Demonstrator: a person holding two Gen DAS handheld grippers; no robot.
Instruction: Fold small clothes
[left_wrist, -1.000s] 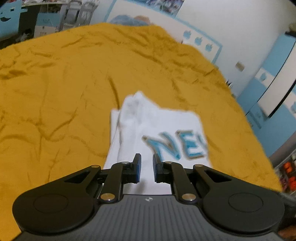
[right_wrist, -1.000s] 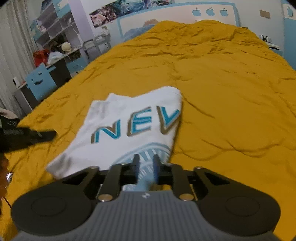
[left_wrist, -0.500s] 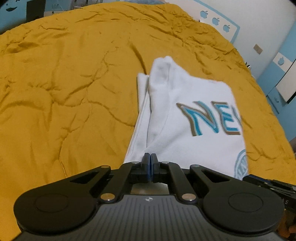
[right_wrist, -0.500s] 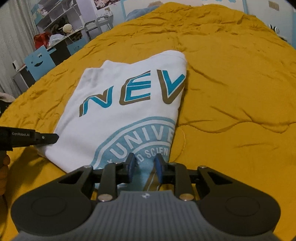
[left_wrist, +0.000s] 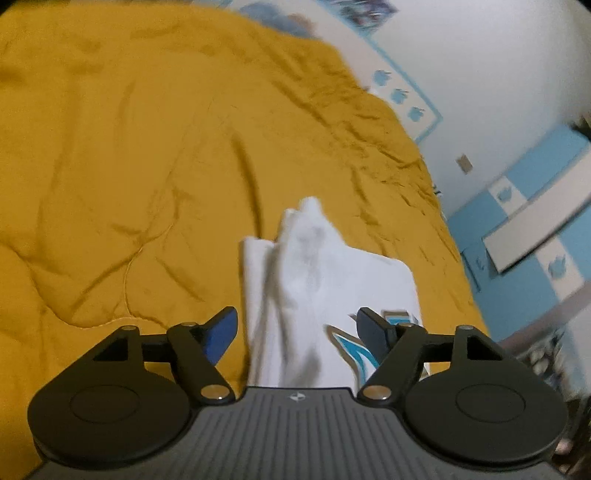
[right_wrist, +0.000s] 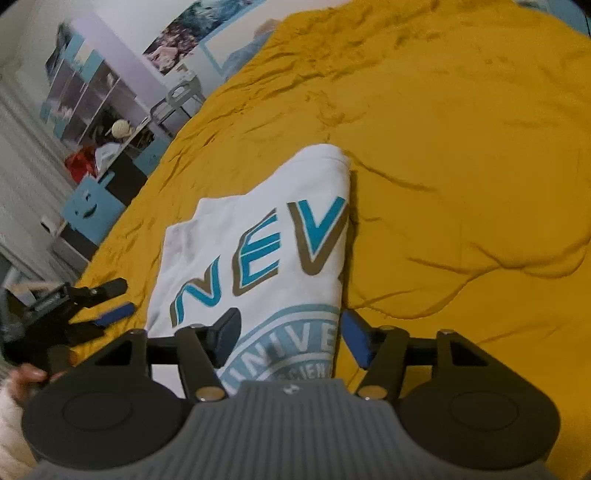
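Looking through my left wrist camera, I see the left gripper (left_wrist: 297, 325) spread wide and holding nothing, its blue-padded fingers (left_wrist: 220, 332) straddling the bunched near edge of the folded white cotton T-shirt with teal and brown lettering (left_wrist: 325, 280), which lies on the wrinkled mustard-yellow bedspread (left_wrist: 129, 166). That view is blurred and shows only a sliver of print. My right wrist camera reads "NEV" and a round teal seal plainly. The right gripper (right_wrist: 290, 338) is likewise wide open and empty above the shirt's near end. Only this view shows the smiling blue chair (right_wrist: 90, 212) beside the bed.
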